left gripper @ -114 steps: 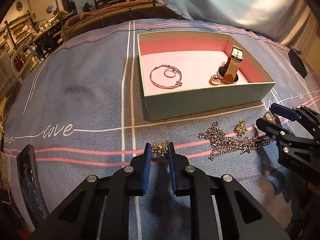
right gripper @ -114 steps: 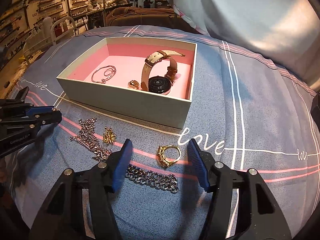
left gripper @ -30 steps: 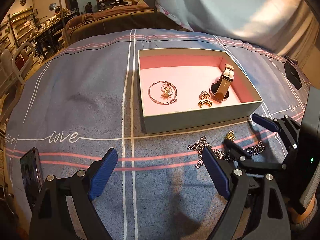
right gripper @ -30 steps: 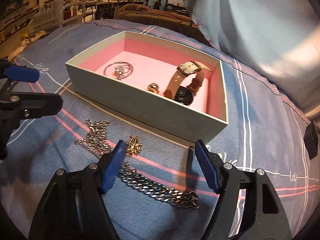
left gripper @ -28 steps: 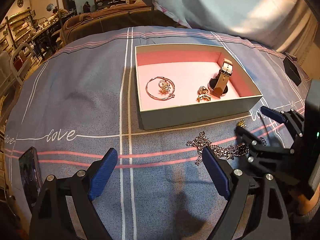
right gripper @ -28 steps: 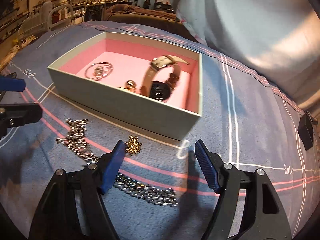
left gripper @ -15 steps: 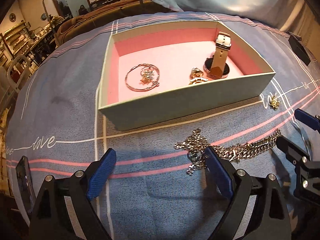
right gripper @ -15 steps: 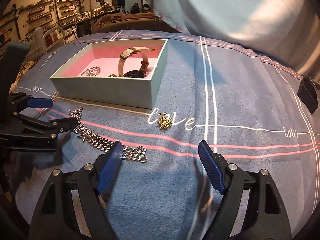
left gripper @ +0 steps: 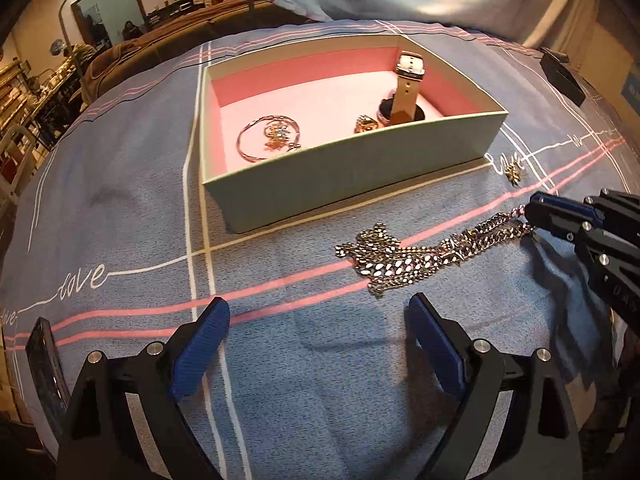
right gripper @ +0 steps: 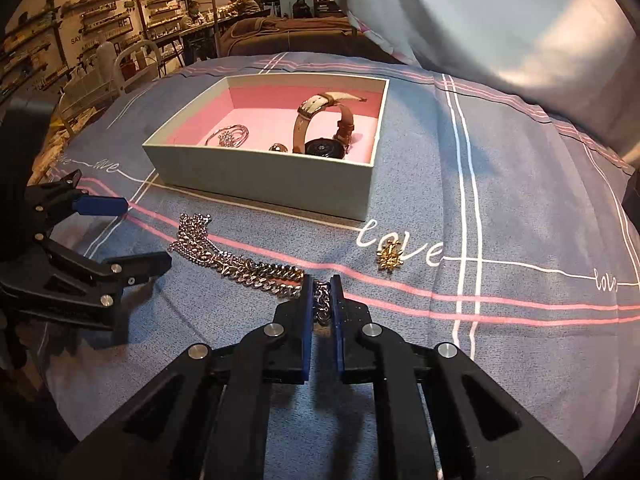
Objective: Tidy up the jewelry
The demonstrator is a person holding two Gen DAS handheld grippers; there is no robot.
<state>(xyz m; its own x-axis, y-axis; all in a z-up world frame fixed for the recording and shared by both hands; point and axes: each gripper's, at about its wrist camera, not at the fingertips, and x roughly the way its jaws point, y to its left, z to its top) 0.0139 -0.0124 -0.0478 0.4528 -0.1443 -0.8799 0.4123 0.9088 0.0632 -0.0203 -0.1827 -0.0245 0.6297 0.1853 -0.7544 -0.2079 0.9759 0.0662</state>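
The right gripper (right gripper: 321,300) has just snapped closed on the near end of the silver chain (right gripper: 256,270), whose length runs leftward across the bedspread (right gripper: 500,200) toward the wide-open, empty left gripper (left gripper: 316,344), the box (right gripper: 260,184) lying just beyond it, so the right hand looks best placed.

The right hand-held gripper (right gripper: 321,285) has just closed, pads pinching chain links; the left hand-held gripper (left gripper: 316,322) stands wide apart.
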